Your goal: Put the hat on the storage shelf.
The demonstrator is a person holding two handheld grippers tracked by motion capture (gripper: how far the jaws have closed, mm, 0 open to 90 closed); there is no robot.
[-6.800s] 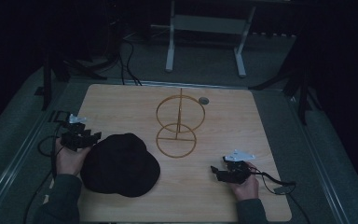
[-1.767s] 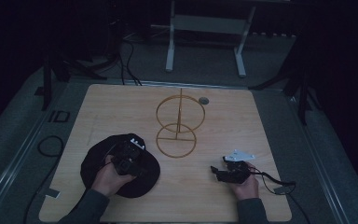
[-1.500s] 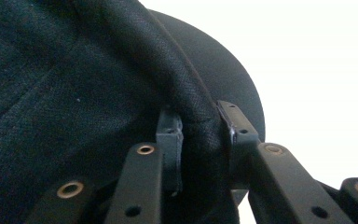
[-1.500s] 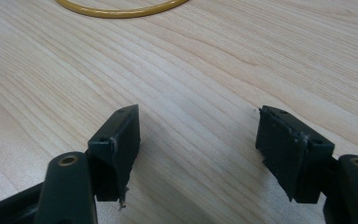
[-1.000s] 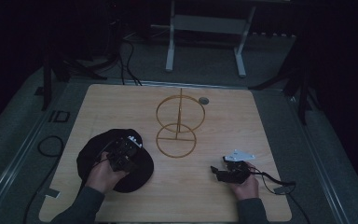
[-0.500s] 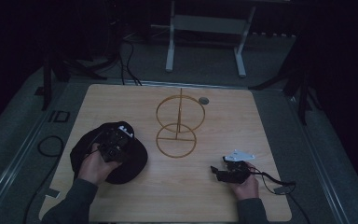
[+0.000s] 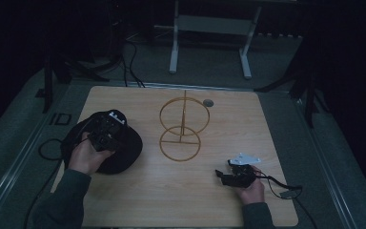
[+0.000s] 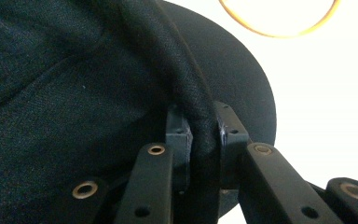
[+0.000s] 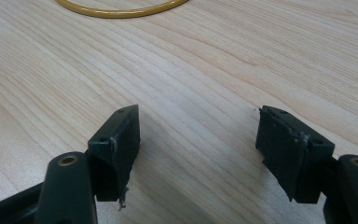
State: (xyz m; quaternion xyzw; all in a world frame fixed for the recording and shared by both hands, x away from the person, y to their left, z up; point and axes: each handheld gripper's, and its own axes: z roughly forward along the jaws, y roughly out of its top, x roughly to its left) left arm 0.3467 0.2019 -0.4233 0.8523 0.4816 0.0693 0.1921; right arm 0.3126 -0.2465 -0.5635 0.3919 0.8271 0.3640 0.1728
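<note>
A black brimmed hat (image 7: 122,152) lies at the table's left side. My left gripper (image 7: 106,132) sits on top of it, shut on a fold of the hat's fabric (image 8: 200,126). A gold wire stand (image 7: 182,128) with a round base ring and an upright ring stands at the table's middle; its base ring (image 8: 279,21) lies beyond the hat in the left gripper view. My right gripper (image 7: 225,176) rests low over the wood at the front right, open, nothing between its pads (image 9: 121,135). The stand's ring (image 9: 121,9) lies ahead of it.
A small dark round thing (image 7: 208,102) lies near the table's far edge. Cables trail off the left side (image 7: 45,148) and from the right gripper (image 7: 281,188). A white metal frame (image 7: 209,28) stands on the floor behind the wooden table (image 7: 171,200).
My left gripper came from the table's left edge onto the hat, closed on it, and has dragged it to the left and slightly away. The right gripper stayed still.
</note>
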